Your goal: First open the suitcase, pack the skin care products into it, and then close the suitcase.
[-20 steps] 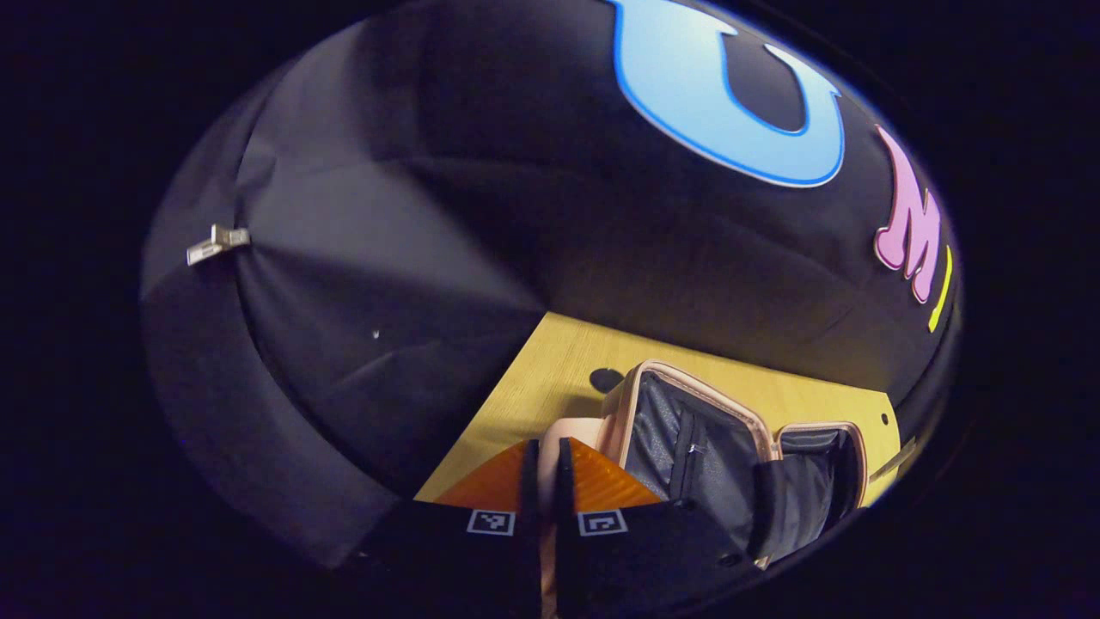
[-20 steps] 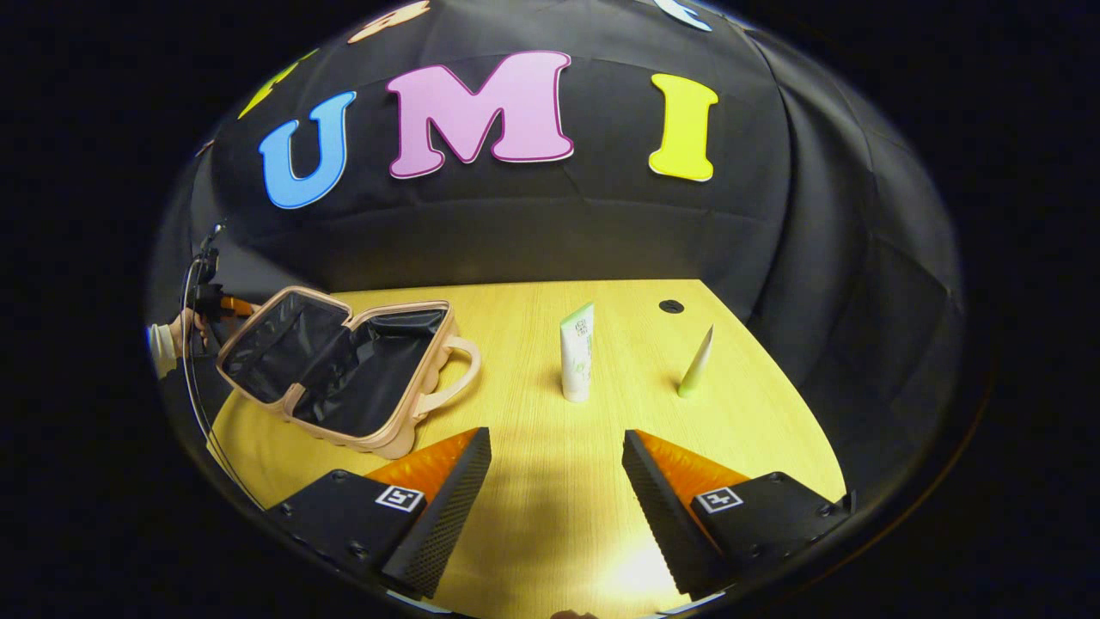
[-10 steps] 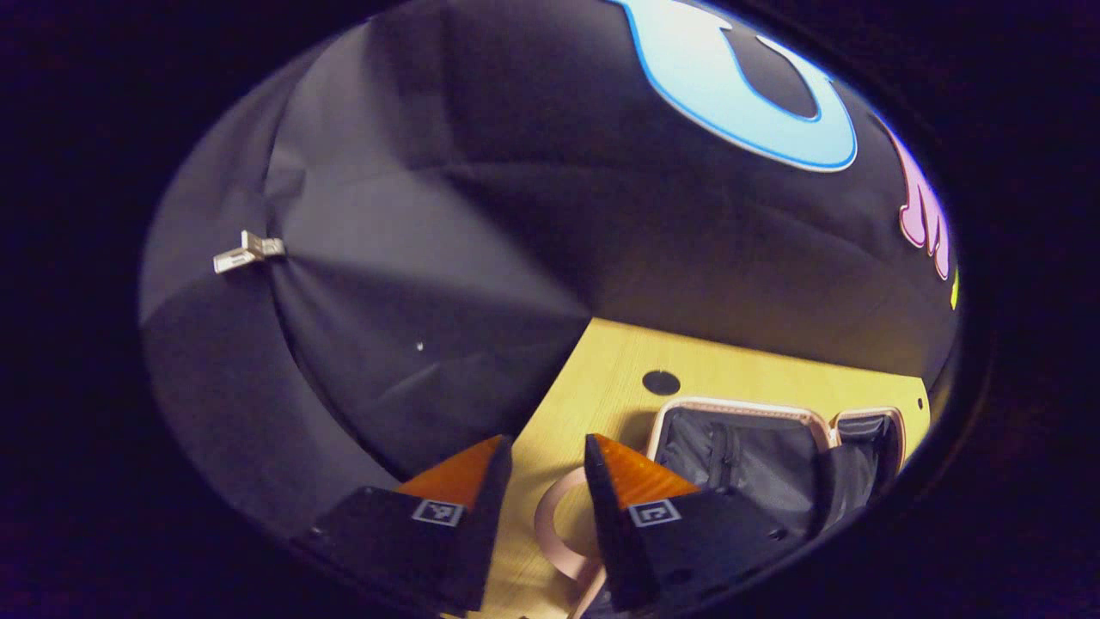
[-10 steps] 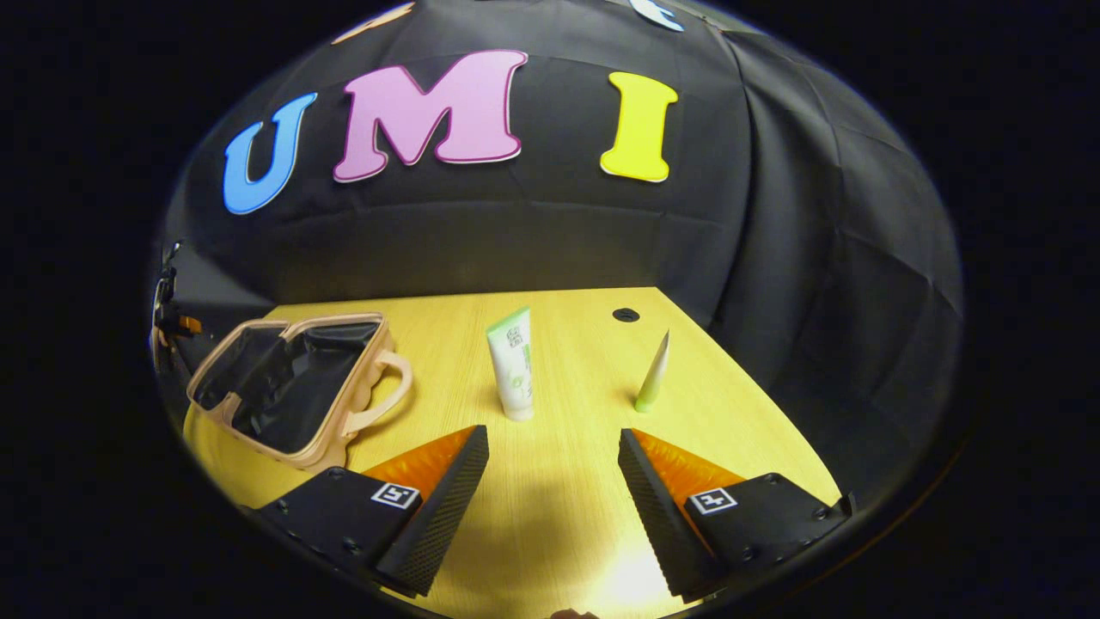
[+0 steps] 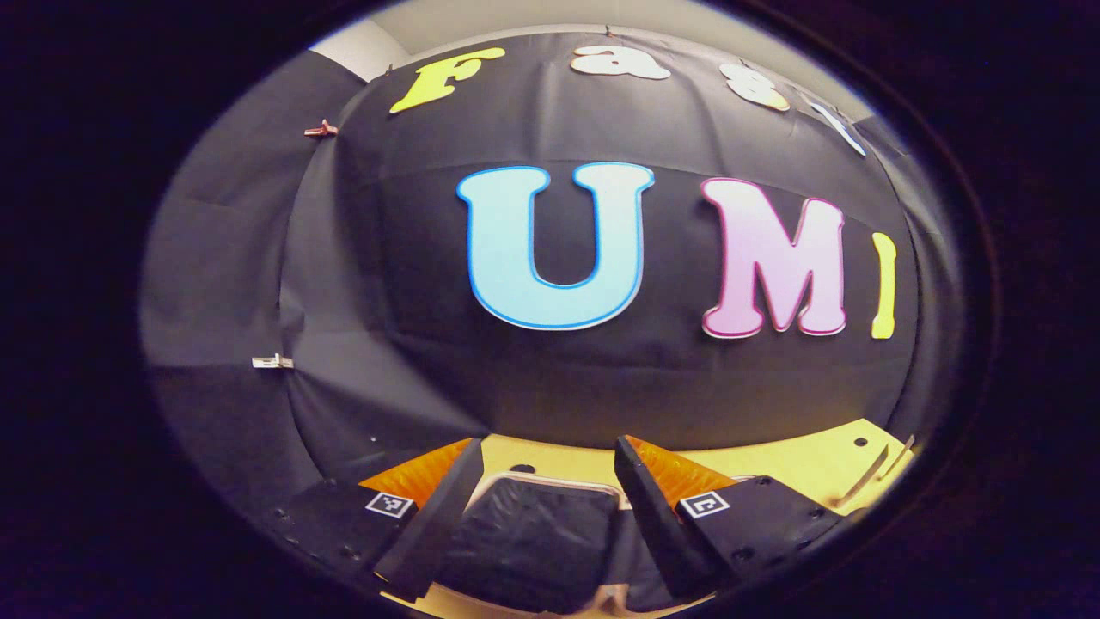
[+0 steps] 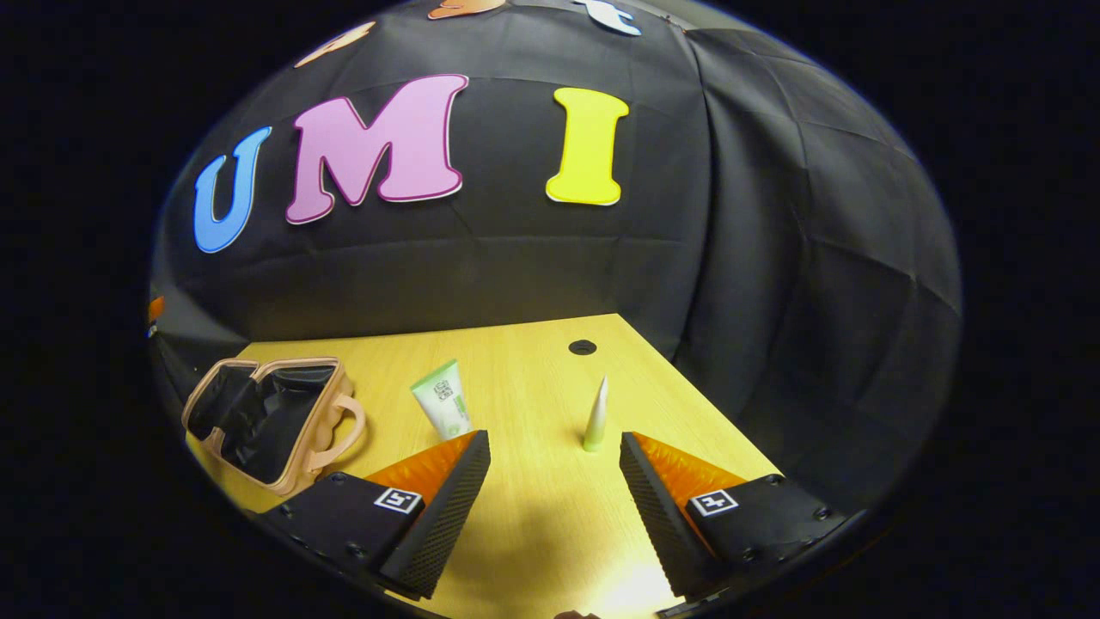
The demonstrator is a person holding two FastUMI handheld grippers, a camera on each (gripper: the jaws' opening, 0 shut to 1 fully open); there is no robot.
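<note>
On a pale wooden table (image 6: pixel 533 378) we see an open pink suitcase (image 6: pixel 266 417) with a dark lining, lying at the left. Near it stand a white tube (image 6: pixel 443 408) and, further right, a slim green tube (image 6: pixel 595 417), both upright and apart. Our right gripper (image 6: pixel 550 490) has its fingers spread, holding nothing. Our left gripper (image 5: pixel 543 503) hovers above the suitcase (image 5: pixel 537 533), fingers also spread wide, empty.
</note>
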